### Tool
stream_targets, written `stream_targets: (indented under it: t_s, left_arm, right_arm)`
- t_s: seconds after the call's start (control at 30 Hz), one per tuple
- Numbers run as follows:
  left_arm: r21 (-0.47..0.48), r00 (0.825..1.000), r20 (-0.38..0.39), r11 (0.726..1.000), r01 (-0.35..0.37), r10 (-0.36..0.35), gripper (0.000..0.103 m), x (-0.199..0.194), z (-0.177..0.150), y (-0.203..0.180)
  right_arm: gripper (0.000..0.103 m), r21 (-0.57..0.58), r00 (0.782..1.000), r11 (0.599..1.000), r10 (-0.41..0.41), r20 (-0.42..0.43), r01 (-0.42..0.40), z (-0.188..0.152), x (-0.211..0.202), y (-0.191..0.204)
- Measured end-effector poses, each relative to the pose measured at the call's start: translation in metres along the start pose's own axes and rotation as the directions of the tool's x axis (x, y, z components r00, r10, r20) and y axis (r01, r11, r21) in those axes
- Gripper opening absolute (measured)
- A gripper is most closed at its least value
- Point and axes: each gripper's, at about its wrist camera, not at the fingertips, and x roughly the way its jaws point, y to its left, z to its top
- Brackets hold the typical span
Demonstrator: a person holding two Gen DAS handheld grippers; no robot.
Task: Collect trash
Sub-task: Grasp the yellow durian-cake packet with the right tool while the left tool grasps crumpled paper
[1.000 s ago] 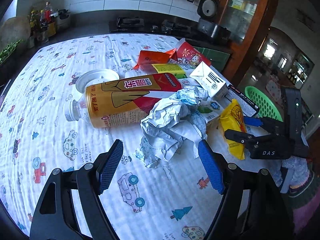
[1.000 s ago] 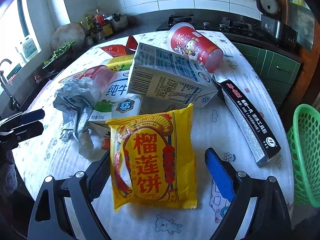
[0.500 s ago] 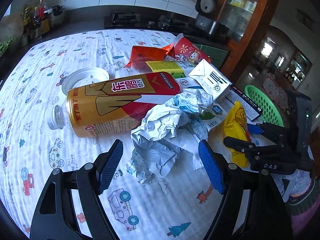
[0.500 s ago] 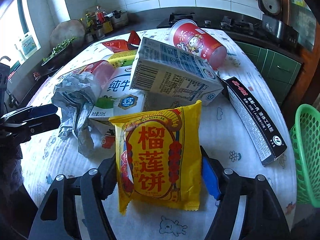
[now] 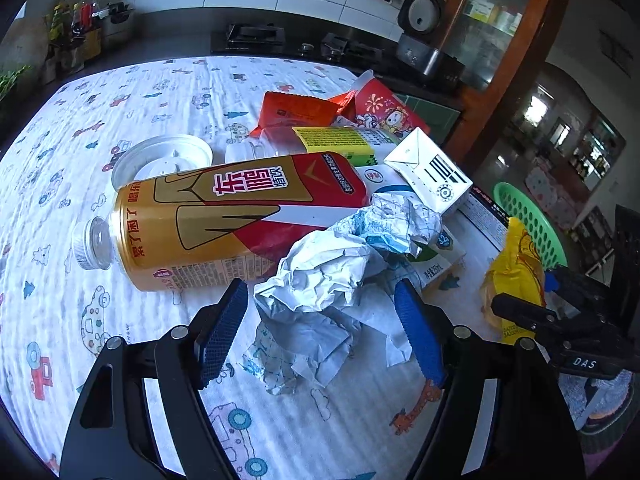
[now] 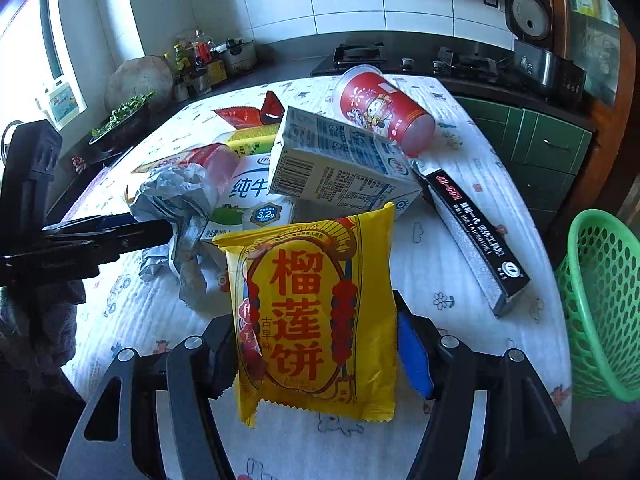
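Sitting clamped upright between the right claw's (image 6: pixel 316 344) jaws: yellow snack packet (image 6: pixel 316 312).

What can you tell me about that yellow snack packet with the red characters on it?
The yellow snack packet is a glossy, sealed plastic pouch with crimped, saw-toothed ends and big red characters inside a red and gold frame. It looks puffy. It stands tilted with its printed face toward the camera, its top end raised clear of the tablecloth. The right gripper has just closed on its two long edges and holds it. The left wrist view shows it side-on, slightly crumpled.
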Motion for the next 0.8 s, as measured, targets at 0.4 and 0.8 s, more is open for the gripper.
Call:
stream_targets:
  t_s: [0.4,0.8]
  left_arm:
    - [0.06,0.999,0.032,0.998,0.001,-0.003,0.029,-0.001,0.005,-0.01]
    - [0.077,0.994,0.089,0.995,0.055,-0.062,0.018,-0.048,-0.001,-0.022]
  right_arm:
    - [0.064,0.035,0.999,0.999,-0.023,0.031,0.022,-0.01,-0.023,-0.009]
    - [0.064,0.083,0.995,0.995,-0.057,0.081,0.05,-0.022,-0.058,-0.029]
